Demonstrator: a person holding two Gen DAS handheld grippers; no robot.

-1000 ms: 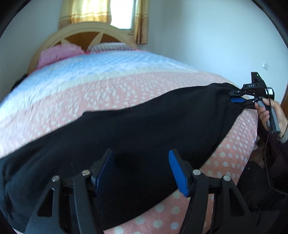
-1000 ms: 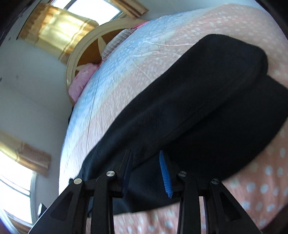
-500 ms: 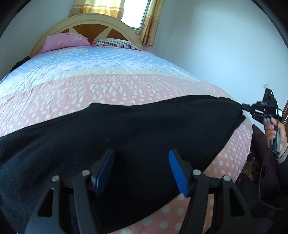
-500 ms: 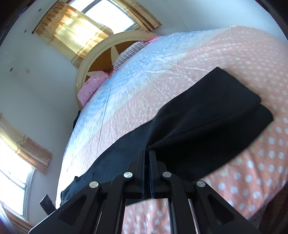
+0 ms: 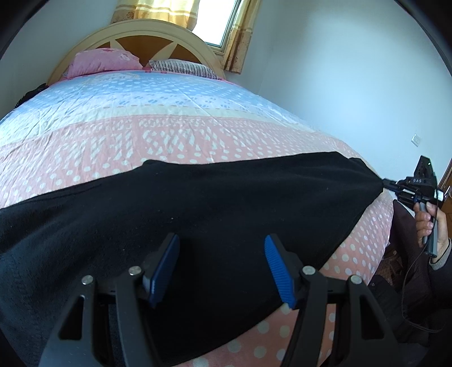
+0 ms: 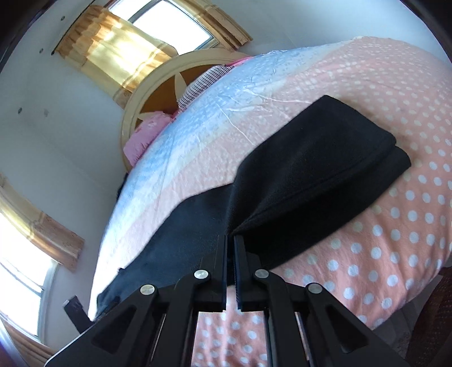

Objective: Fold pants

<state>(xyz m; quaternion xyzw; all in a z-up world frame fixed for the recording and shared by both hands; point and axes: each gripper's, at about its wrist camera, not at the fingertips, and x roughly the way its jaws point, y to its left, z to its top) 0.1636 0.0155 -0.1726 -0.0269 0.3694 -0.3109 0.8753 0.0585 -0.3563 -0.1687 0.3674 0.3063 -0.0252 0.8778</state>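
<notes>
Right gripper clamped on pants corner (lifting to fold) — left gripper agape, empty, hovering over cloth.

You're in a home bedroom. A bed fills the room, spread with a quilt of pink and pale-blue dotted bands. At its head stands a rounded wooden headboard, with a pink pillow and a striped pillow against it. Yellow curtains hang at the windows, and the walls are plain white.
</notes>
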